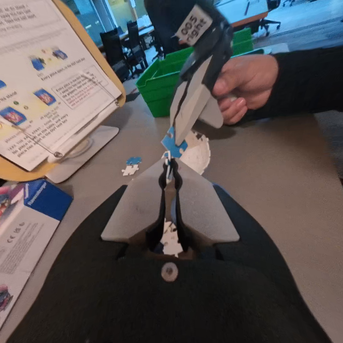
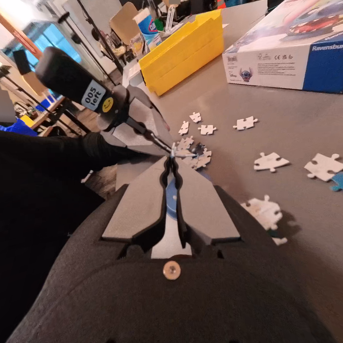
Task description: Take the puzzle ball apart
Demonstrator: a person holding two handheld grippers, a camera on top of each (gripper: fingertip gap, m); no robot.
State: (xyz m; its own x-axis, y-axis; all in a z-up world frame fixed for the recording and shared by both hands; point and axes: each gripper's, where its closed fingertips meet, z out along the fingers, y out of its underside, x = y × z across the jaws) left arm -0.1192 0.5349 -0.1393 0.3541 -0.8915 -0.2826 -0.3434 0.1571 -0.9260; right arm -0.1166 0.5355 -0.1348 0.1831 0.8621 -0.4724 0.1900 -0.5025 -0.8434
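Puzzle piece (image 1: 173, 143) between loose pieces (image 2: 245, 123)

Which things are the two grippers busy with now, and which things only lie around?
In hand: left gripper, shut on an edge-on puzzle piece; right gripper, shut on a blue puzzle piece.
Lying about: loose white pieces, puzzle box, yellow bin, green bin, instruction sheet.
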